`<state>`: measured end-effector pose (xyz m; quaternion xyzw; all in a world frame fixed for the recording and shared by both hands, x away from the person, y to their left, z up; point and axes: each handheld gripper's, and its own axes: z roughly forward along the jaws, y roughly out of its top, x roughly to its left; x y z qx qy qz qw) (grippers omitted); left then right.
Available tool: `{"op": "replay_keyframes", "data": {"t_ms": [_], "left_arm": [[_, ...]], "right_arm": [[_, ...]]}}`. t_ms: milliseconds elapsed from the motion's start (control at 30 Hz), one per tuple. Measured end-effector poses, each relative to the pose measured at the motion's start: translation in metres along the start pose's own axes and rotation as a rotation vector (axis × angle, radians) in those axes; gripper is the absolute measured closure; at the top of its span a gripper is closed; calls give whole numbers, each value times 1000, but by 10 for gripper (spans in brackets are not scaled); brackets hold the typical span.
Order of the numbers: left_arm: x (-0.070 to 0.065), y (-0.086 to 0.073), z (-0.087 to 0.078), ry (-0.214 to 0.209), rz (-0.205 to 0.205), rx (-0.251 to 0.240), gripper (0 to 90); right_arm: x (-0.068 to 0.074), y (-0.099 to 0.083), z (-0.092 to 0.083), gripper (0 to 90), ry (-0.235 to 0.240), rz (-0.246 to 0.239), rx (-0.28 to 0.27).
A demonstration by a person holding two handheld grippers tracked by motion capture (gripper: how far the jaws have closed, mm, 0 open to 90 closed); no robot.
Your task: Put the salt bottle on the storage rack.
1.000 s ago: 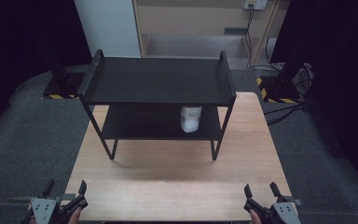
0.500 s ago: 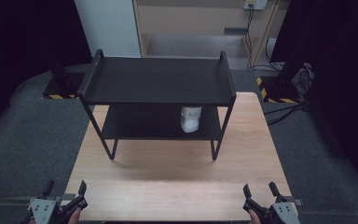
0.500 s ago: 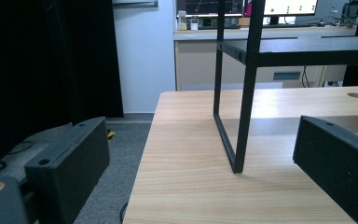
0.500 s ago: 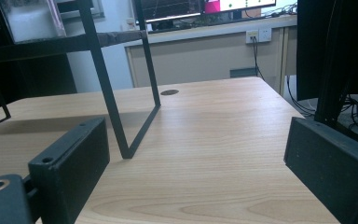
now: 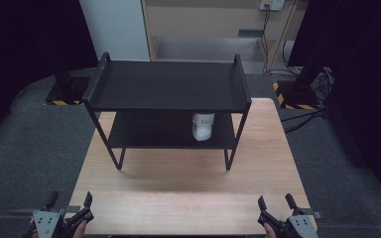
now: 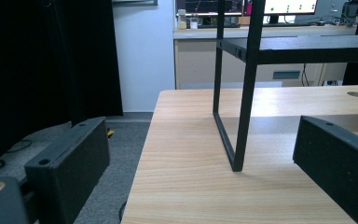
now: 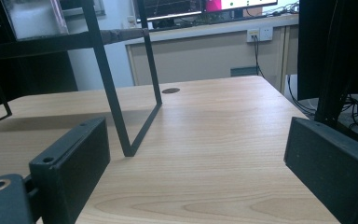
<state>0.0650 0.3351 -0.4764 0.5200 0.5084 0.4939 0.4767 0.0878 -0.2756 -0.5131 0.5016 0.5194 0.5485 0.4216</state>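
- Your left gripper (image 5: 69,208) hovers at the table's (image 5: 188,198) near left corner, jaws wide apart, holding nothing
- Your right gripper (image 5: 276,204) mirrors it, empty
- White jar (image 5: 203,126) stands on the black rack's (image 5: 168,84) lower shelf

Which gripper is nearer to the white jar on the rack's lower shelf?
Right. The white jar sits right of centre; the right gripper is below-right of it, the left gripper farther off, below-left.
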Motion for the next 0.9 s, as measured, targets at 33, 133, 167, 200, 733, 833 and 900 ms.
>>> {"op": "replay_keyframes", "data": {"t_ms": [33, 133, 167, 200, 733, 833, 900], "left_arm": [[0, 0, 0, 0, -1, 1, 25], [0, 0, -1, 0, 0, 3, 26], [1, 0, -1, 0, -1, 4, 26], [1, 0, -1, 0, -1, 4, 26], [-2, 0, -2, -3, -5, 0, 26], [-2, 2, -4, -13, -4, -2, 26], [-3, 3, -7, -17, -4, -9, 26]], "right_arm": [[0, 0, 0, 67, 0, 0, 0], [0, 0, 1, 67, 1, 1, 0], [0, 0, 1, 67, 2, 2, 0], [0, 0, 1, 67, 3, 0, -1], [2, 0, 3, 66, 16, 6, 8], [4, 0, 2, 60, 24, 11, 13], [6, 1, 0, 58, 31, 7, 7]]}}
